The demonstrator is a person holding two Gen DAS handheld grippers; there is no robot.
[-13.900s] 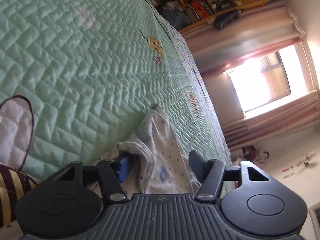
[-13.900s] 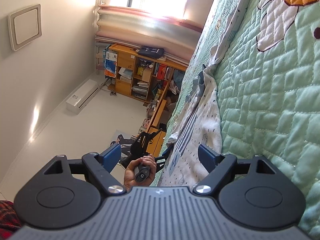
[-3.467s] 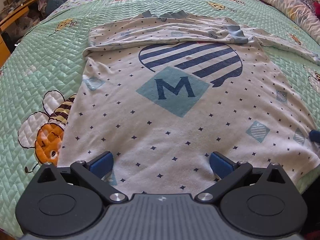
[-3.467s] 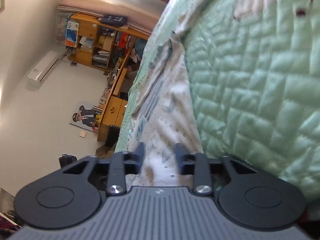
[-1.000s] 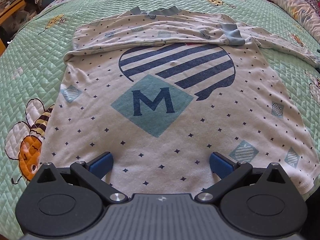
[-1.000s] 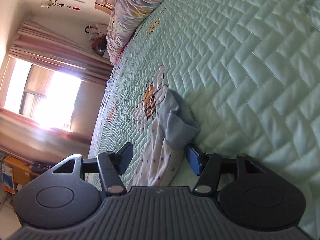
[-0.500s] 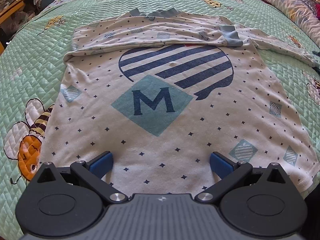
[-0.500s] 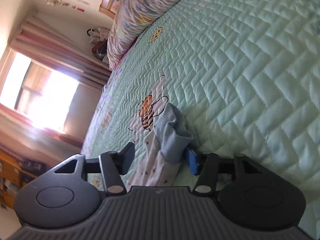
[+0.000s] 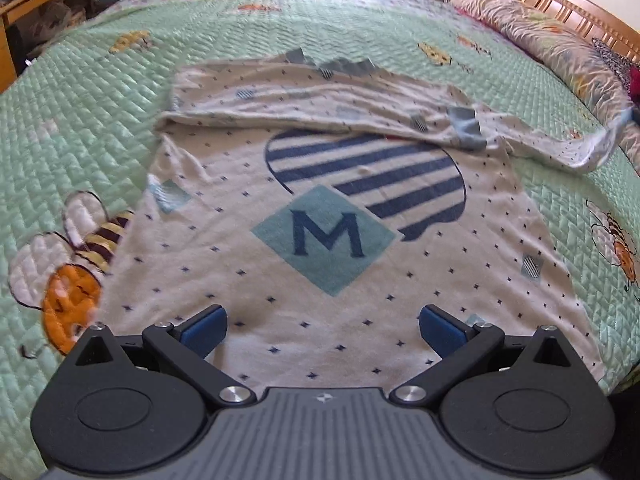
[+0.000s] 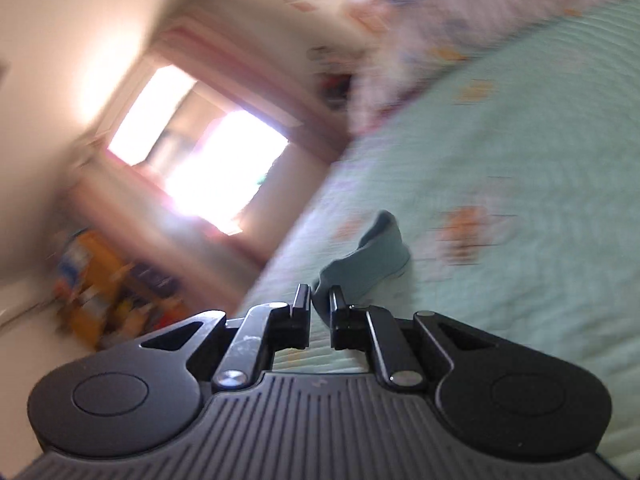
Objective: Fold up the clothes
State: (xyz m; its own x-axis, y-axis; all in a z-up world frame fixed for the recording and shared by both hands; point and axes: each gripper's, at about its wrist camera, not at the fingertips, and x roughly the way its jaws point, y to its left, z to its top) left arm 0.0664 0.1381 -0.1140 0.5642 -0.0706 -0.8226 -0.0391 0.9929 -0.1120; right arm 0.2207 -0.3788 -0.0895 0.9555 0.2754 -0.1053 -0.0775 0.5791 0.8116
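While the shirt [image 9: 320,216] lies spread front-up on the green quilt [image 9: 100,80], the left gripper [image 9: 320,330] hovers over its hem, fingers wide apart — the right gripper [image 10: 320,304] is clamped on the blue sleeve cuff [image 10: 368,260], lifted off the quilt.

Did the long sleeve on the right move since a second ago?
Yes. The sleeve, flat on the green quilt earlier, now rises off it toward the pillow, its cuff pinched in the right gripper.
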